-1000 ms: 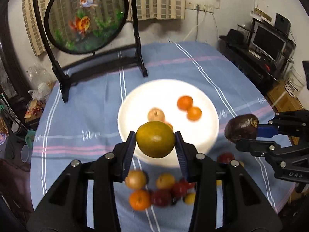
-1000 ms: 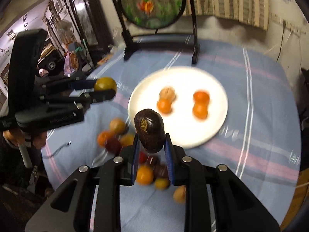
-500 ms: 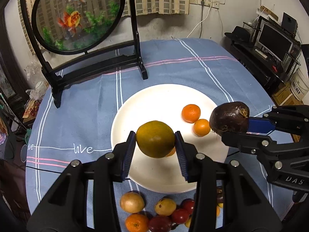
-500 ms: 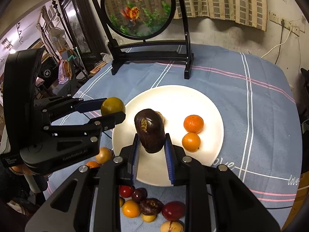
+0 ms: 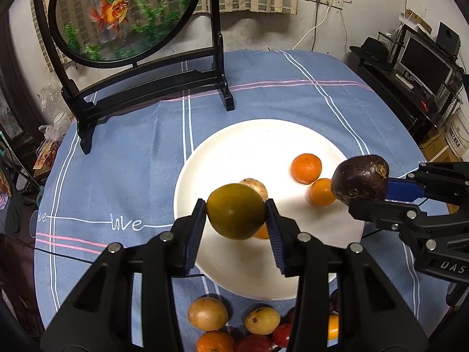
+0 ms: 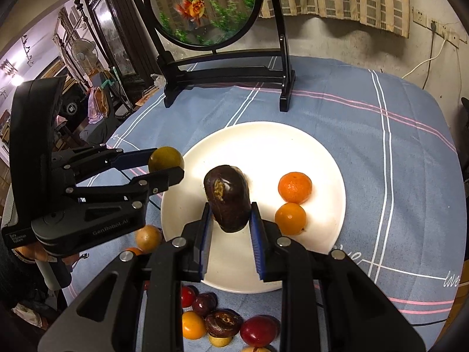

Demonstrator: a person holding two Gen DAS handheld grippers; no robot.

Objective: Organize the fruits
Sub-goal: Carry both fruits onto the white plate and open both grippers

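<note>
My left gripper (image 5: 236,214) is shut on a green-yellow orange (image 5: 236,211) and holds it over the near-left part of the white plate (image 5: 258,146). It also shows in the right wrist view (image 6: 165,167). My right gripper (image 6: 229,220) is shut on a dark brown passion fruit (image 6: 227,198), held above the plate (image 6: 263,146); the fruit also shows in the left wrist view (image 5: 360,180). On the plate lie two small oranges (image 5: 306,167), (image 5: 321,192), a tan fruit (image 5: 255,186) and another orange partly hidden behind the held fruit.
A pile of small loose fruits (image 5: 234,325) lies on the blue tablecloth before the plate, also seen in the right wrist view (image 6: 225,322). A round goldfish screen on a black stand (image 5: 129,67) stands at the table's far side. Furniture surrounds the table.
Both grippers have moved forward over the plate with their fruits still held. The plate and its oranges now appear closer and the loose pile lies nearer the bottom edge.
</note>
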